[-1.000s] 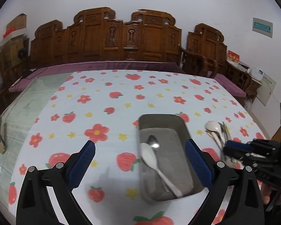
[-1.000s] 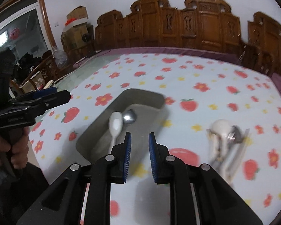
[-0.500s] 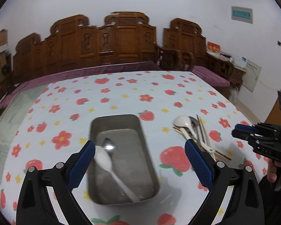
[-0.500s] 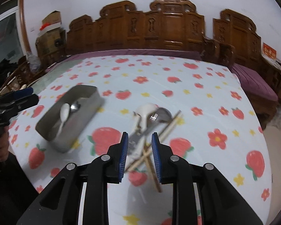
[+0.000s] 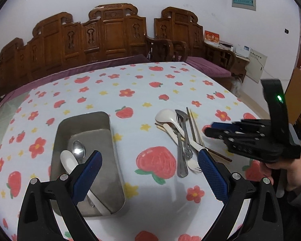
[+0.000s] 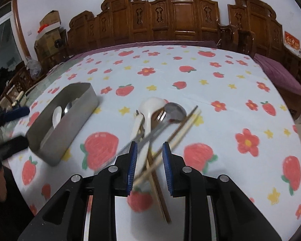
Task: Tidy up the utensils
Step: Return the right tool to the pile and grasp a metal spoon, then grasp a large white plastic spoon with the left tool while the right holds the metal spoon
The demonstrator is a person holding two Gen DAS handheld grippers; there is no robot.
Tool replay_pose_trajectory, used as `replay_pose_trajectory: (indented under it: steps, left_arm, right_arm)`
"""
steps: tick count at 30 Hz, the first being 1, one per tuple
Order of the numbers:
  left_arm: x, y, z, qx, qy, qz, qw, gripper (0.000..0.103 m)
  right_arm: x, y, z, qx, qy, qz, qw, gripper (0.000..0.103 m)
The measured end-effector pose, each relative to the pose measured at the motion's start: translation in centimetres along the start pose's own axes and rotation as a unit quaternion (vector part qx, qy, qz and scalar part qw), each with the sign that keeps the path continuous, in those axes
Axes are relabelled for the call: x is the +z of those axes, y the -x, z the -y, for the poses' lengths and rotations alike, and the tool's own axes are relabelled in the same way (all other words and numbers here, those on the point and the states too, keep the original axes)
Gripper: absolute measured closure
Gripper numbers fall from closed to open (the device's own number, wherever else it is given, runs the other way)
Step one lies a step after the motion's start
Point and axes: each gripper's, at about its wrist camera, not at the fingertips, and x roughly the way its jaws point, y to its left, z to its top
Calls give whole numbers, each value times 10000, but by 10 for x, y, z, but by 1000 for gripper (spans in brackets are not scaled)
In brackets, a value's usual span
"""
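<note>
A grey metal tray [image 5: 110,140] [image 6: 84,108] holds a white spoon [image 5: 68,160] and a metal spoon [image 5: 78,149]. To its right lies a pile of utensils [image 5: 182,138] [image 6: 160,118]: a white ladle [image 6: 150,104], a metal spoon, forks and chopsticks [image 6: 182,130]. My left gripper [image 5: 148,168] is wide open over the tablecloth between tray and pile. My right gripper [image 6: 149,160] is open a little, empty, just above the near ends of the pile's handles; it also shows in the left wrist view [image 5: 214,128].
The table has a white cloth with strawberries and flowers [image 5: 156,160]. Carved wooden benches [image 6: 180,20] line the far side. The table's right edge [image 6: 291,112] drops toward a purple cushion. Cardboard boxes stand at far left [image 6: 50,26].
My right gripper has swung from the tray to the pile, come down close over the handles and opened slightly. My left gripper has shifted right, so the tray sits at its left.
</note>
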Motion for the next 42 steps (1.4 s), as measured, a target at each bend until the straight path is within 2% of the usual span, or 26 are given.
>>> replay_pose_trajectory:
  steps: [7, 13, 19, 22, 24, 28, 34, 42]
  left_arm:
    - [-5, -16, -4, -98, 236, -196, 9995, 10]
    - [-8, -20, 0, -111, 132, -235, 9996, 10]
    - [-8, -18, 4, -141, 68, -207, 9997, 10]
    - [-9, -16, 7, -129, 30, -176, 9998, 10]
    - [-9, -15, 8, -131, 17, -150, 9998, 10]
    - [-10, -13, 10, -95, -2, -110, 9999, 10]
    - [-9, -14, 13, -35, -24, -118, 9999, 10]
    - [-5, -20, 24, 28, -123, -149, 9998, 10]
  right_arm:
    - [20, -46, 19, 99, -605, -189, 9979, 75]
    - [23, -72, 27, 137, -915, -437, 9948, 75]
    - [23, -75, 32, 190, -1201, -463, 9915, 75]
    - [23, -77, 37, 333, -1384, -482, 9886, 79]
    - [23, -79, 40, 467, -1522, -495, 9860, 86]
    - [23, -79, 42, 580, -1631, -505, 9836, 89]
    - [24, -69, 44, 682, -1668, -406, 9828, 100]
    - [25, -41, 49, 915, -1711, -110, 9809, 101]
